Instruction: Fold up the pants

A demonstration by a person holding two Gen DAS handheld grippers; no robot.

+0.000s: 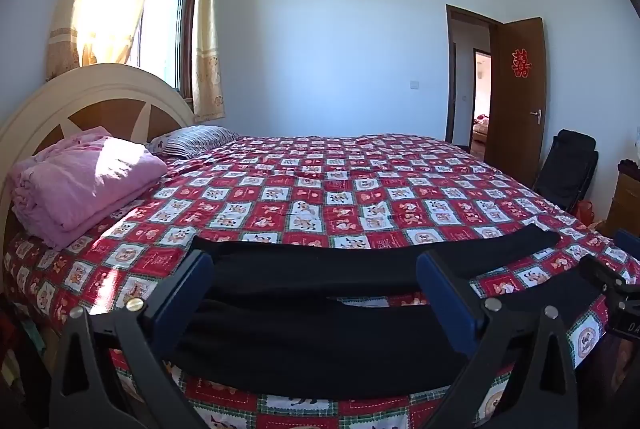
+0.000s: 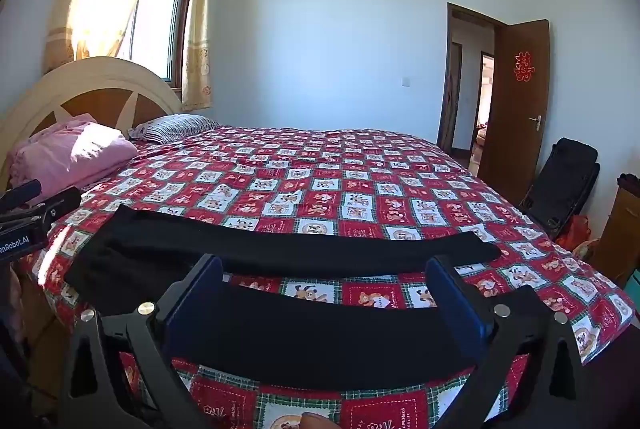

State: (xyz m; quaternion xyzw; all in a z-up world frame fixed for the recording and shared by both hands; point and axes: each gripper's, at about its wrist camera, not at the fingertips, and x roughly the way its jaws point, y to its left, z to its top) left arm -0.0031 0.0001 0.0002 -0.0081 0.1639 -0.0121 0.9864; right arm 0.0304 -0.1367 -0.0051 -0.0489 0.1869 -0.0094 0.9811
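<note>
Black pants (image 1: 320, 333) lie flat across the near edge of the bed, the two legs spread apart and running to the right. In the right wrist view the pants (image 2: 304, 249) show a far leg and a near leg with a strip of bedspread between them. My left gripper (image 1: 316, 269) is open, its blue fingers (image 1: 184, 293) either side of the waist end, above the cloth. My right gripper (image 2: 324, 285) is open over the near leg. The right gripper also shows at the right edge of the left wrist view (image 1: 612, 281), and the left gripper at the left edge of the right wrist view (image 2: 36, 209).
The bed has a red and white checked bedspread (image 1: 360, 189). A folded pink blanket (image 1: 80, 185) and a striped pillow (image 1: 192, 141) lie by the headboard (image 1: 92, 97). A black folding chair (image 1: 568, 173) and an open brown door (image 1: 520, 97) are at the right.
</note>
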